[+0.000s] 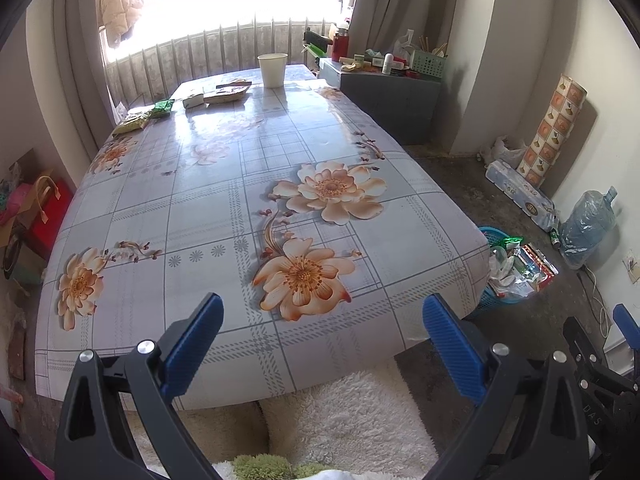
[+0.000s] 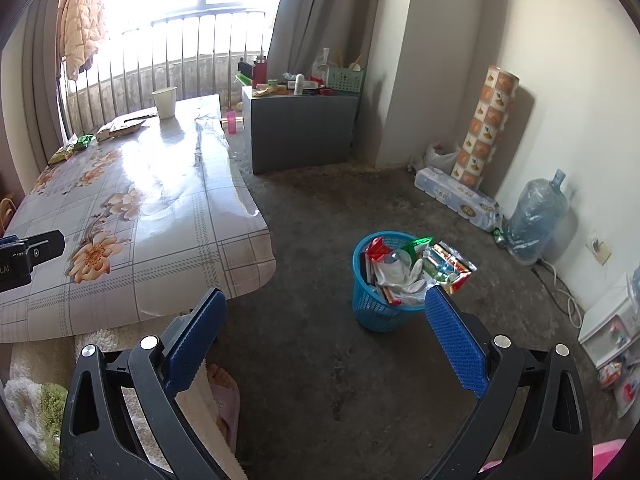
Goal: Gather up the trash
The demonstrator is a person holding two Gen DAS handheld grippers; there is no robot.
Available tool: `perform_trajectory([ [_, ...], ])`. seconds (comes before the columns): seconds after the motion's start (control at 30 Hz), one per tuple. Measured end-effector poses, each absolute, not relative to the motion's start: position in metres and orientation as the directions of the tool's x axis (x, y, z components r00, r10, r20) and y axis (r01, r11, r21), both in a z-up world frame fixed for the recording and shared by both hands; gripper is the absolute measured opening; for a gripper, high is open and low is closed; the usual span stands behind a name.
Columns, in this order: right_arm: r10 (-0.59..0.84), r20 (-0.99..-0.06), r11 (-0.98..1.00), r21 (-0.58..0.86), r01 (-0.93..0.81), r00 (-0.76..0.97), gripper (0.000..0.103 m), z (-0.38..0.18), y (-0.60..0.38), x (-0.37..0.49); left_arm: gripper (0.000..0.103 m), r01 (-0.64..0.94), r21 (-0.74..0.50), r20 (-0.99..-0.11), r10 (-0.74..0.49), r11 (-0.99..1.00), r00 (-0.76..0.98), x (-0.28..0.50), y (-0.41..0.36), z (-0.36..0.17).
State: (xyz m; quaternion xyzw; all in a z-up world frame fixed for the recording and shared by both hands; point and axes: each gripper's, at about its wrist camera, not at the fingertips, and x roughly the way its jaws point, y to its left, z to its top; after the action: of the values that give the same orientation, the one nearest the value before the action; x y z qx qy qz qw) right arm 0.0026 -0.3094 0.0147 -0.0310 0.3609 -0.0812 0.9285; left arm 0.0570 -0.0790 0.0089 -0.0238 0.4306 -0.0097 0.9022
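So the table with the flowery cloth takes up most of the left wrist view. The blue bin sits on the floor just off the table's near right corner, stuffed with wrappers. The paper cup stands at the table's far end, and the leftover trash, a flat brown packet and green wrappers, lies near the far left edge. The left gripper and right gripper are both spread wide, holding nothing.
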Motion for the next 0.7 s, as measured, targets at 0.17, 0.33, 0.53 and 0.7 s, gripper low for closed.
perform_trajectory([
  [0.17, -0.183, -0.656, 0.983, -0.118, 0.139, 0.732, 0.096, 0.0182, -0.3099, 0.001, 0.098, 0.035, -0.049, -0.769, -0.06, 0.998, 0.637, 0.0547, -0.0859, 0.0124],
  [0.33, -0.187, -0.655, 0.982, -0.116, 0.147, 0.732, 0.096, 0.0187, -0.3104, -0.0003, 0.098, 0.043, -0.052, -0.768, -0.067, 0.998, 0.637, 0.0553, -0.088, 0.0135],
  [0.53, -0.188, -0.653, 0.982, -0.113, 0.151, 0.733, 0.096, 0.0193, -0.3106, -0.0006, 0.098, 0.046, -0.05, -0.765, -0.068, 0.998, 0.64, 0.056, -0.09, 0.0151],
  [0.7, -0.189, -0.655, 0.982, -0.117, 0.149, 0.732, 0.096, 0.019, -0.3098, -0.0003, 0.098, 0.037, -0.047, -0.765, -0.06, 0.998, 0.641, 0.0567, -0.0893, 0.0163],
])
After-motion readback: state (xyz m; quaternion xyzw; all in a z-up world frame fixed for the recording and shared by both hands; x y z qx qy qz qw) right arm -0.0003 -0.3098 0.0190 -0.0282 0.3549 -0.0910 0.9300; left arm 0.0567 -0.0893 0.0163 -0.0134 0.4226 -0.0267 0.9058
